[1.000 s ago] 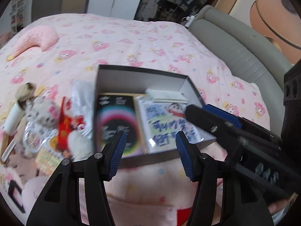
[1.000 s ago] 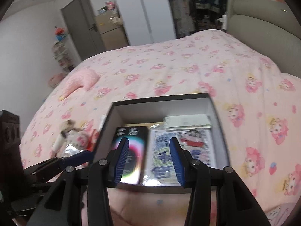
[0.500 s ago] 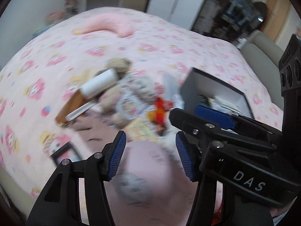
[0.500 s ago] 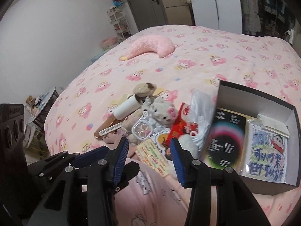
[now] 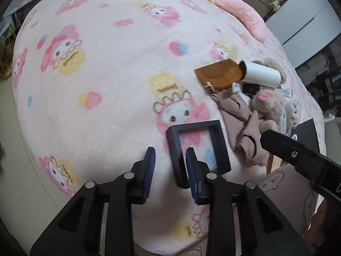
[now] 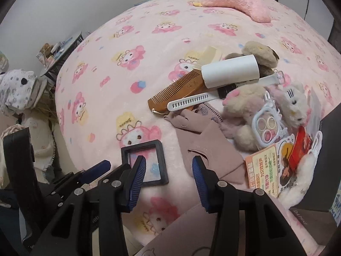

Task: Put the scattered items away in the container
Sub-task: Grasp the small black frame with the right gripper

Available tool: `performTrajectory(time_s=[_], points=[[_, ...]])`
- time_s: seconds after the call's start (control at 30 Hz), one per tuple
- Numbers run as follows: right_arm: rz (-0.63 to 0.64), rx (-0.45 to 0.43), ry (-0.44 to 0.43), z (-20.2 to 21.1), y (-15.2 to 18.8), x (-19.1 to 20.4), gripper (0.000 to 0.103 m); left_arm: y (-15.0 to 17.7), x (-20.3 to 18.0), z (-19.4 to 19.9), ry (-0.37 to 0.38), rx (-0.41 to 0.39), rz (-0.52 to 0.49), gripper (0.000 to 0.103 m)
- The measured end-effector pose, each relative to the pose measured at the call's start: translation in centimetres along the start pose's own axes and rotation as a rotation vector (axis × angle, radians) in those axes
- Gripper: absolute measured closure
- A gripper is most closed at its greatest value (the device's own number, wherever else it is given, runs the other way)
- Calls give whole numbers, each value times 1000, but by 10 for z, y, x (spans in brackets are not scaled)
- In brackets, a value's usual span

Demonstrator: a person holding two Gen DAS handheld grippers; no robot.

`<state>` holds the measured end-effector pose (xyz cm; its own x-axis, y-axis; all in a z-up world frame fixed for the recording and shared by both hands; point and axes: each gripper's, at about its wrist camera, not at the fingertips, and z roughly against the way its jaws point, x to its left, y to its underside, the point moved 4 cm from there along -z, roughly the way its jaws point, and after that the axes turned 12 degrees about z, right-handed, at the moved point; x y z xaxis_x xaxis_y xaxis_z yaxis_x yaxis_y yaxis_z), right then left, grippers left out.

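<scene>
Two sets of jaws hang over the bed (image 5: pixel 96 85). The left gripper (image 5: pixel 170 170) is closing, seemingly astride the black frame's (image 5: pixel 198 147) near edge; the right gripper (image 6: pixel 169 181) gapes empty beside the mauve cloth (image 6: pixel 204 147). Comb (image 6: pixel 177 93), roller (image 6: pixel 230 71), plush toys (image 6: pixel 245 111) crowd nearby. A second ago both faced the container (image 6: pixel 324 160).

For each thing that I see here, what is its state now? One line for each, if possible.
left gripper: jaws closing, the frame's near edge between them
right gripper: open, empty
black frame: flat on the blanket
wooden comb: lying under the white roll
white roll: on its side
beige glove: spread flat
</scene>
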<state>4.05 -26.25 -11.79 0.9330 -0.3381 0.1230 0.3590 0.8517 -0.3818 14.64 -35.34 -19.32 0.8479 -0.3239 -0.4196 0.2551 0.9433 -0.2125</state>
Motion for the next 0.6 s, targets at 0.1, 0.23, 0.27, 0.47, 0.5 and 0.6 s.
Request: performTrajectory(time_s=[0.1,0.23,0.27,0.47,0.5,0.6], points=[[12,74,-2,-21,-5,0,66,-1,8,-4,63,11,31,76],[36,168,-10,-46,-9,8,66,-6,11,-8,68,16,43,77],[46,198,-16,-53,-10,11,66,-8,11,-9,67,19,44,77],[106,287,7,-80,-11,16,68,-16,6,-18,25,44,7,78],[78,289,-20,-81,-9,13,73,-16,5,-21,28,52,-2,78],[31,267,-87,-79,-6,12,85,-14,2,-28,82,106,-2,81]])
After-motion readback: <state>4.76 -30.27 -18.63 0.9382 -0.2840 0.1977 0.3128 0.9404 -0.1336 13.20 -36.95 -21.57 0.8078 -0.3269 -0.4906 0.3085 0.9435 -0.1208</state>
